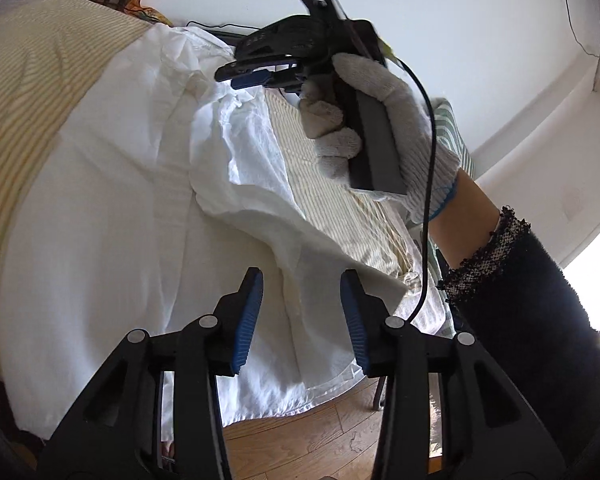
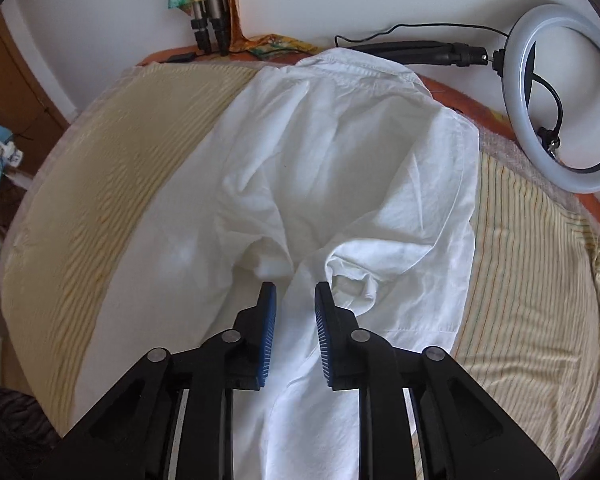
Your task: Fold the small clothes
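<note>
I can read no text, label, brand, number or sign in either of my wrist views. The black plastic body of the right gripper [image 1: 260, 68], held in a white knit glove ahead of my left tool, carries a few pale marks, but they are too small and blurred to make out.

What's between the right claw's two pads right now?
Nothing is gripped: the right claw stands open above the white garment, whose cloth shows through the gap in the right wrist view. The pads don't press on it.
</note>
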{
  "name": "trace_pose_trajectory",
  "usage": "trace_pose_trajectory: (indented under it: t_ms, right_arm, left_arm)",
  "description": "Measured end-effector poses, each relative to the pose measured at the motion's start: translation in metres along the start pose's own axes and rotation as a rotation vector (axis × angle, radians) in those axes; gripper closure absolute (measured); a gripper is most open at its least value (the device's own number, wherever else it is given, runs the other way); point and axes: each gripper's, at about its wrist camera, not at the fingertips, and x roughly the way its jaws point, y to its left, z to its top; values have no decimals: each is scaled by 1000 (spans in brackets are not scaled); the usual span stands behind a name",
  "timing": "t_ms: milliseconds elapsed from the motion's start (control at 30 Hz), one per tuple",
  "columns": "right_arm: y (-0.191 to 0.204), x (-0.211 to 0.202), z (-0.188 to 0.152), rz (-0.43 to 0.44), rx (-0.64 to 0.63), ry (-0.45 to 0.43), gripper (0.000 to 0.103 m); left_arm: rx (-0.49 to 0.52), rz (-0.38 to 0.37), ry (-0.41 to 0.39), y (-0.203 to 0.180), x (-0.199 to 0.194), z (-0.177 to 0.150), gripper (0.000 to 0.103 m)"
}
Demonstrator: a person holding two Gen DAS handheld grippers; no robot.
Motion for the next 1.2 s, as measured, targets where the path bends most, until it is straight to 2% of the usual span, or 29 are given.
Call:
trace_pose_trajectory:
  t_ms: [133,267,300,367,500,600,633,700,733,767,800,833,933,1033,1100,1167,1200]
  right_arm:
    - [-11,-52,-28,35,47,-88,84]
    - [-28,-87,-94,49,129,-110,83]
    - [-32,-91,-117,58,152,-111,81]
    - [-39,-95,-162,71,200,-111,66]
    - [-48,-89,-233,221,315,-65,65]
    - [-49,-85,-263,350,387,-67,65]
    - [-48,-85,-268,379,394,-76,65]
    - [-44,-84,-273,379,384,-80,65]
    - [-42,-81,-274,377,376,-71,65]
    - [-40,-77,-274,389,368,-60,72]
    - [-37,-72,-275,408,360,-45,85]
    - [-36,-70,-274,426,360,-37,99]
    - [-35,-82,-270,410,344,-61,102]
    - [-34,-93,-274,381,323,-90,102]
    - [-32,-82,-279,351,335,-58,102]
    - [-27,-72,-284,297,311,-25,102]
    - [-26,-72,-285,294,308,-35,102]
  left_arm:
    - [22,44,-31,-1,-23,2,63]
    - [32,58,-56,5,-48,12,63]
    - [35,62,-42,6,-49,14,63]
    - [27,81,-12,13,-48,14,62]
    - [22,109,78,18,-19,17,62]
    - [21,110,141,18,4,13,62]
    - [16,119,156,19,12,12,62]
    - [21,139,177,21,25,9,62]
    - [36,136,191,21,31,8,69]
    - [53,140,208,20,37,6,92]
    - [55,137,229,21,43,5,95]
    - [45,139,232,21,45,4,95]
    - [53,122,207,10,31,2,96]
    - [132,182,201,4,29,-5,96]
    - [156,216,218,8,36,-12,96]
    - [169,218,214,6,38,-14,96]
    - [188,222,212,4,37,-14,96]
